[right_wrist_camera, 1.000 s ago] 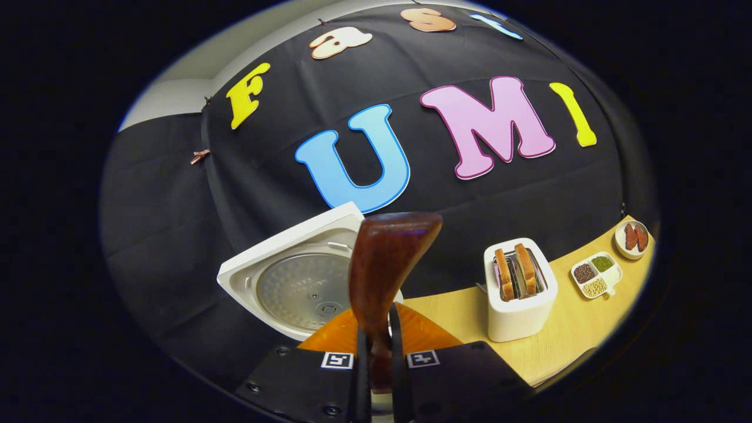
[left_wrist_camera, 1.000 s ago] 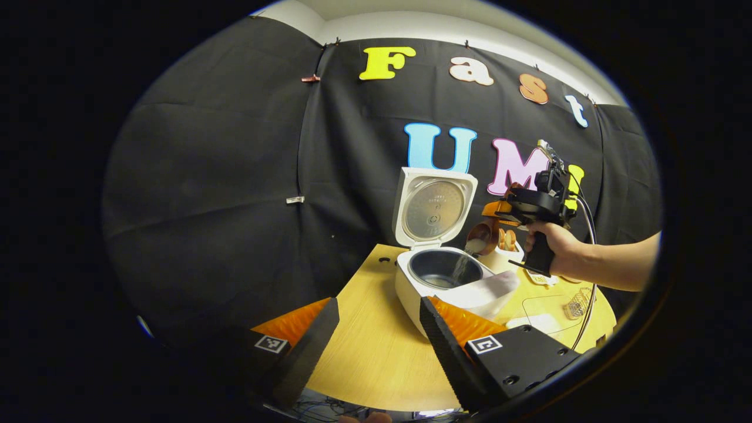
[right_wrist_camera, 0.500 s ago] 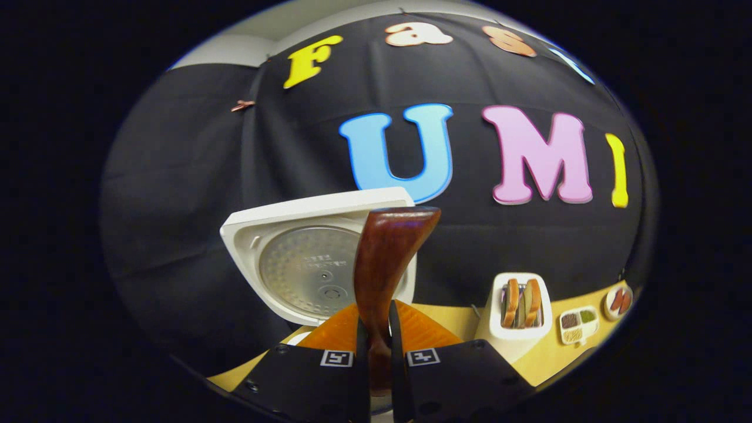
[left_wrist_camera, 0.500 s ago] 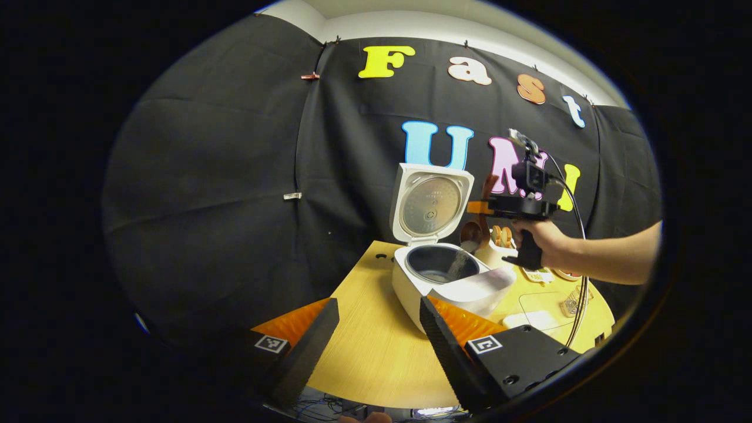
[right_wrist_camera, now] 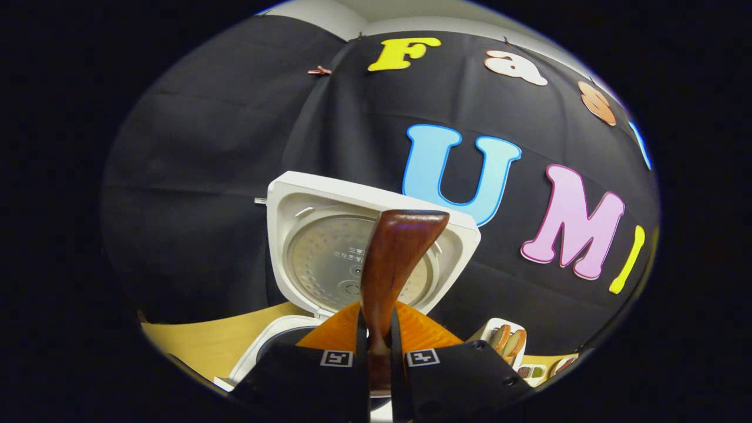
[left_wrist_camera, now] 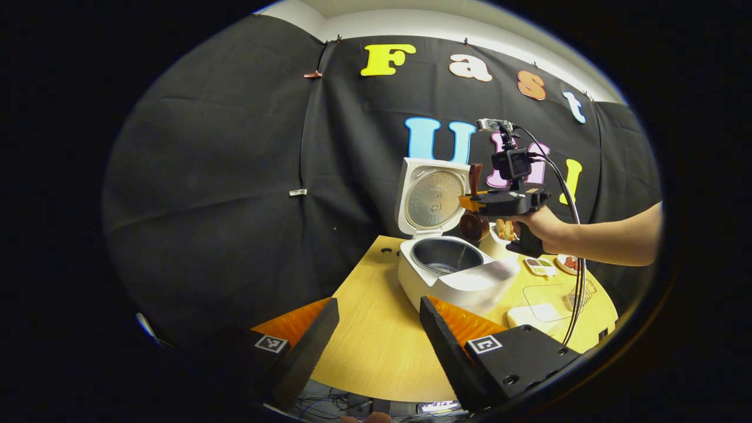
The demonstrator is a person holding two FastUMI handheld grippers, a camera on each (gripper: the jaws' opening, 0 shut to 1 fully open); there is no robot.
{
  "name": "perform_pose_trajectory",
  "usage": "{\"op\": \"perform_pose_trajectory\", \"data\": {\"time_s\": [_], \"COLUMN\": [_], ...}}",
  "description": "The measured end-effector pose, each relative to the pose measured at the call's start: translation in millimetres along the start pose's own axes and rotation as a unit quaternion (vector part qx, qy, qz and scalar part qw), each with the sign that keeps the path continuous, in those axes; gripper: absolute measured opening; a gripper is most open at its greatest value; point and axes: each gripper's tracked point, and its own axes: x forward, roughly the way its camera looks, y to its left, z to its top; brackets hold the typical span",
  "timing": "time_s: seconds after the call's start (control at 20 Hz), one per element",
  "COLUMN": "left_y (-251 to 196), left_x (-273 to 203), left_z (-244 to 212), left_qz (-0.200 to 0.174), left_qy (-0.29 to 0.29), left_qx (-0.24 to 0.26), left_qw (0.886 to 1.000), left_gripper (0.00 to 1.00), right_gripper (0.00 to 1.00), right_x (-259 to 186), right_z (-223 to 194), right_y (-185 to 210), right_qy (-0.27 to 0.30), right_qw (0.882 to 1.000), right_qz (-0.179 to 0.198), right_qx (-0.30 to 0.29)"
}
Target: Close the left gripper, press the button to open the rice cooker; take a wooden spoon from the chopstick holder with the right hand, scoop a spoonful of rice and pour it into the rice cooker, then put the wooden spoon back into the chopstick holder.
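The white rice cooker [left_wrist_camera: 452,279] stands on the wooden table [left_wrist_camera: 376,352] with its lid [left_wrist_camera: 432,197] raised, and the dark inner pot [left_wrist_camera: 445,255] shows. A hand [left_wrist_camera: 543,226] holds my right gripper [left_wrist_camera: 479,202] above the pot's right rim. It is shut on the dark wooden spoon [left_wrist_camera: 473,226], whose bowl hangs down. In the right gripper view the spoon's handle [right_wrist_camera: 390,264] rises between the shut fingers [right_wrist_camera: 358,352] of the right gripper [right_wrist_camera: 376,352], in front of the lid [right_wrist_camera: 329,252]. My left gripper [left_wrist_camera: 376,346] is open, low over the table's near edge.
A white toaster [left_wrist_camera: 504,229] with bread stands behind the cooker; it shows as the toaster [right_wrist_camera: 505,341] at lower right. A divided dish [left_wrist_camera: 537,266], a small wire-mesh holder [left_wrist_camera: 578,291], a clear tray [left_wrist_camera: 546,299] and a white block [left_wrist_camera: 526,315] lie on the table's right side.
The rice stream from the spoon into the pot has stopped. The right gripper rose and levelled out, so the spoon now hangs bowl down. The left gripper stayed put.
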Motion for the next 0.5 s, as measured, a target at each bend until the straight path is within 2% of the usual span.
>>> {"op": "perform_pose_trajectory", "data": {"time_s": [0.1, 0.15, 0.5], "left_y": [-0.5, -0.4, 0.5], "left_x": [-2.4, -4.0, -9.2], "left_z": [0.0, -0.6, -1.7], "left_qz": [0.001, 0.003, 0.013], "left_qy": [-0.001, -0.001, -0.001], "left_qx": [-0.004, -0.005, -0.010], "left_qw": [1.000, 1.000, 1.000], "left_gripper": [0.95, 0.95, 0.95], "right_gripper": [0.14, 0.18, 0.18], "right_x": [2.9, 2.6, -1.0], "right_z": [-2.5, -1.8, 18.0], "right_y": [4.8, 6.3, 23.5], "right_qy": [0.004, 0.003, -0.019], "right_qw": [1.000, 1.000, 0.994], "right_qz": [0.007, 0.010, 0.042], "right_qx": [-0.012, -0.022, -0.104]}}
